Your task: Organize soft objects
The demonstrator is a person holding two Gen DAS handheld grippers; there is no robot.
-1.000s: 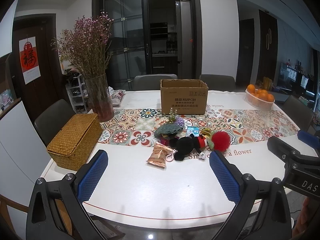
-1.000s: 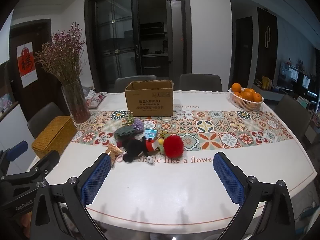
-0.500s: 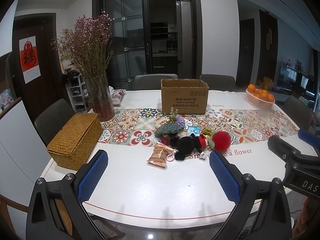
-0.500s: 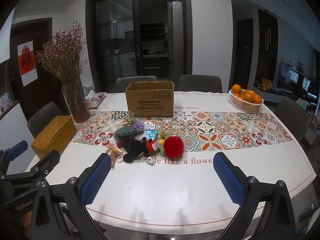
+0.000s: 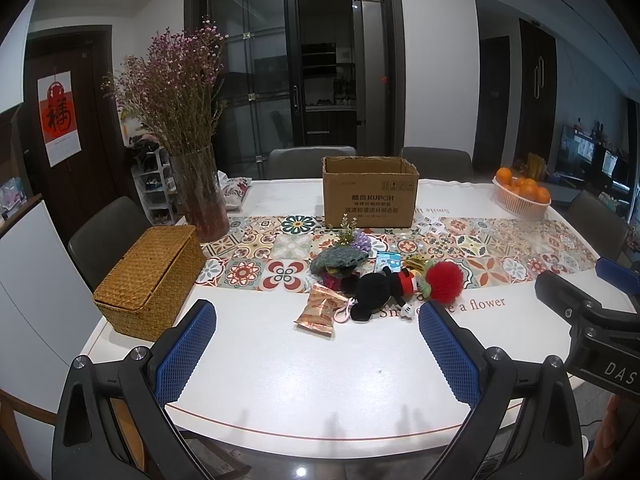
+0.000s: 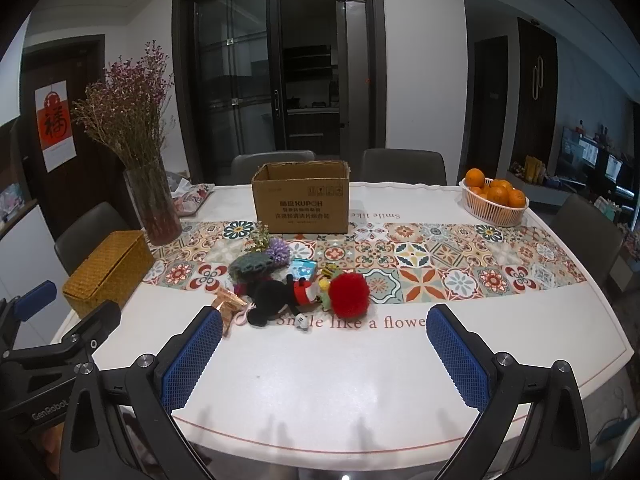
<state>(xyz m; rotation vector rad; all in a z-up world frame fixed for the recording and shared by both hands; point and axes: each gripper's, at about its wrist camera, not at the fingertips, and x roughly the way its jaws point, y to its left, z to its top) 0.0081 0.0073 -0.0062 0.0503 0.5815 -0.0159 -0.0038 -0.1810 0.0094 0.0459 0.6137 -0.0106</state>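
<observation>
Soft things sit in a tight cluster on the table (image 5: 280,380), just in front of the cardboard box (image 5: 370,192), at the near edge of the tiled runner (image 6: 440,256): black plush mouse (image 5: 374,290) w/ red shorts in the middle, red pom-pom (image 5: 444,280) touching it on the right, grey-green knitted piece (image 5: 338,260) behind-left, purple flower sprig (image 5: 360,240) betw. that and the box, small blue card (image 5: 388,260) beside it. Crinkly snack packet (image 5: 322,310) lies front-left of the mouse, pink clip (image 5: 345,312) betw. them. Box is open-topped, upright. Left of box: glass vase (image 5: 198,192) w/ dried flowers, then wicker basket (image 5: 150,280) nearer the table edge. Far right of box: white basket of oranges (image 6: 494,202). Left hand-held gripper (image 5: 318,356) spread wide, holding nothing, over the near table edge; right hand-held gripper (image 6: 324,356) likewise wide apart, nothing betw. its blue pads, well short of the cluster.
</observation>
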